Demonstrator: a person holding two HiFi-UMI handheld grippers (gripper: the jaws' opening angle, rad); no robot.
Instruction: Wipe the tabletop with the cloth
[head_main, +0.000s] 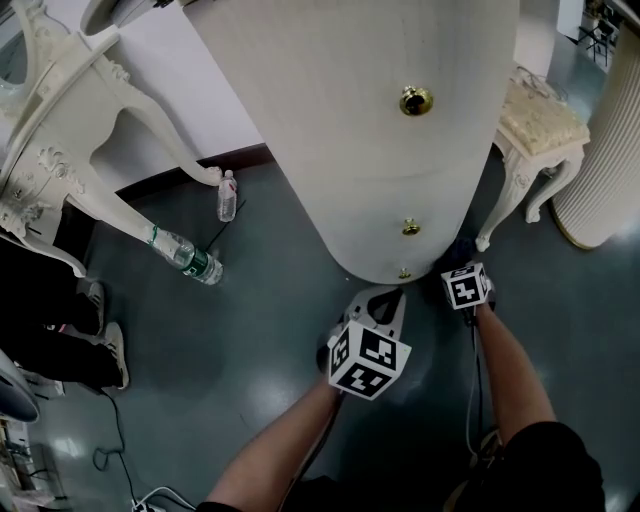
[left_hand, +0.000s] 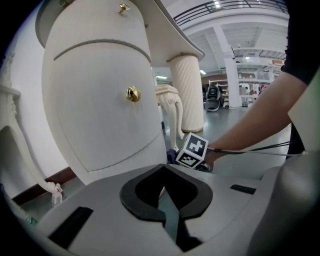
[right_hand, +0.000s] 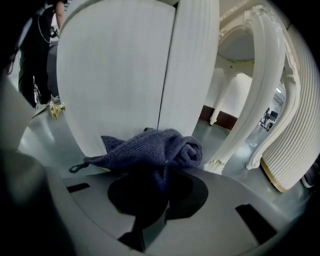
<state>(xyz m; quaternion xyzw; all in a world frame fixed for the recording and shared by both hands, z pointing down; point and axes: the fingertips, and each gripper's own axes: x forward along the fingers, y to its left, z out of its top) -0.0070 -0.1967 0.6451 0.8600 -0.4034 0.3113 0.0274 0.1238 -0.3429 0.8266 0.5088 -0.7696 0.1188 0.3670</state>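
Note:
A dark blue knitted cloth (right_hand: 150, 149) hangs bunched from my right gripper (right_hand: 162, 176), which is shut on it. It is held low, close to the curved cream front of a cabinet (head_main: 350, 120) with gold knobs (head_main: 415, 100). From the head view the cloth (head_main: 452, 252) shows only as a dark patch ahead of the right gripper (head_main: 457, 265), at the cabinet's foot. My left gripper (head_main: 385, 298) is beside it, to the left, near the cabinet's bottom edge. Its jaws (left_hand: 165, 192) are shut and hold nothing. The tabletop itself is out of sight.
Two water bottles (head_main: 228, 195) (head_main: 188, 258) lie on the grey floor to the left, by an ornate white table leg (head_main: 150, 130). A person's shoes (head_main: 108, 352) and cables are at far left. A cushioned stool (head_main: 540, 125) and a fluted column (head_main: 610, 150) stand to the right.

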